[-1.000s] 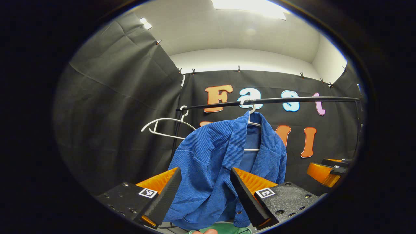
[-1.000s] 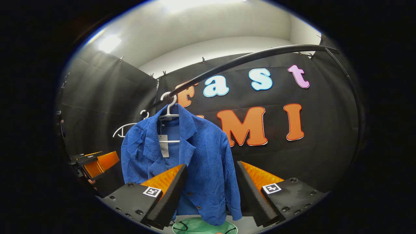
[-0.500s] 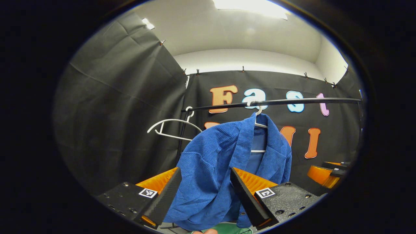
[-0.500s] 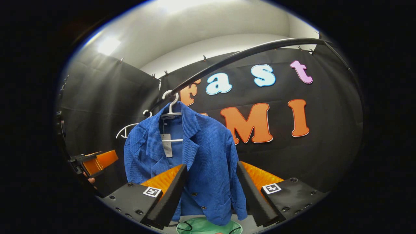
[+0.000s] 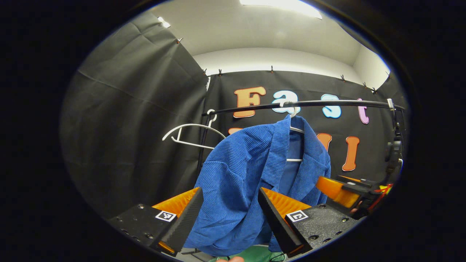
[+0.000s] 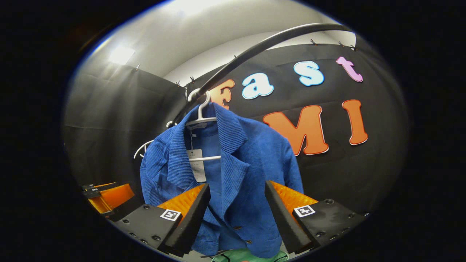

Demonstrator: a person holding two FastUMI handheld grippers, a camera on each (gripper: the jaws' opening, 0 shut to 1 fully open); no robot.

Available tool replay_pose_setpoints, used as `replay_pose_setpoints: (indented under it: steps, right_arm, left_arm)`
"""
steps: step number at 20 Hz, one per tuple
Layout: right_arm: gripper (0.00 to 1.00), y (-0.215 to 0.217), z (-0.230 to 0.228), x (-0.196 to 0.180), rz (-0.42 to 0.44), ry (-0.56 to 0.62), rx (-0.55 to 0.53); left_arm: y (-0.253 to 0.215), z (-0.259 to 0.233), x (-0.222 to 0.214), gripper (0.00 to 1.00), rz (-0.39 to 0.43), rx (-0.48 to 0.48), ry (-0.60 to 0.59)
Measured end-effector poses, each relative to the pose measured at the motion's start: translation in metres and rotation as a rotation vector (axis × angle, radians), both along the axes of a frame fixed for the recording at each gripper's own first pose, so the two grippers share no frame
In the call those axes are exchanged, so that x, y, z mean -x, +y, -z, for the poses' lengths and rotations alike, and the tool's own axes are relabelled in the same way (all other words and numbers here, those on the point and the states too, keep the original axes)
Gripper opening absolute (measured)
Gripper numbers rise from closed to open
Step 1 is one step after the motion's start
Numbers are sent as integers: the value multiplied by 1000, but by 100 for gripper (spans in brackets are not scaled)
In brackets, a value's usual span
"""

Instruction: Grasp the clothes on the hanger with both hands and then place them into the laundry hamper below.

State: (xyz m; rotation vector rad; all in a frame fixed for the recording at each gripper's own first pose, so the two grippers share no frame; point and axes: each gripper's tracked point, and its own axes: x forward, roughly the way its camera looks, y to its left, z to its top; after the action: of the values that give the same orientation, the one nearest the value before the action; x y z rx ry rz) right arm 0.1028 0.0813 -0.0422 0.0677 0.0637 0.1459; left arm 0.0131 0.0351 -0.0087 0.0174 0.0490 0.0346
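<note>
A blue corduroy jacket hangs on a white hanger from a black rail. My left gripper is open just in front of the jacket's left shoulder and sleeve, the cloth showing between its fingers. My right gripper is open in front of the jacket's buttoned front, close to the lapel. The right gripper appears at the right of the left gripper view; the left gripper appears low at the left of the right gripper view. A green hamper peeks out below the jacket.
A bare white hanger hangs on the rail to the left of the jacket. The rail's upright post stands at the right. Black cloth walls close in the back and the left side.
Both grippers have moved closer to the jacket, which looks larger now. In the left gripper view the right gripper has come nearer to the jacket's right side. Both stay open.
</note>
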Motion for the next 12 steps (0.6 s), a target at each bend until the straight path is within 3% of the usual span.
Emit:
replay_pose_setpoints:
  steps: [6,7,8,9,10,12]
  right_arm:
    - [98,8,58,-66,144,74,27]
    - [98,3,72,-74,173,103,25]
    - [89,-6,84,-83,215,123,24]
    - [97,-15,91,-91,259,126,23]
    - [89,-23,93,-95,283,122,8]
    - [94,-41,95,-96,319,117,-26]
  left_arm:
    - [1,3,-30,95,107,26,-9]
    - [1,7,-33,95,130,33,-1]
    - [-3,10,-36,92,167,42,9]
    - [-7,13,-38,92,205,47,18]
    - [-8,16,-39,92,237,47,31]
    - [-7,21,-38,95,270,53,48]
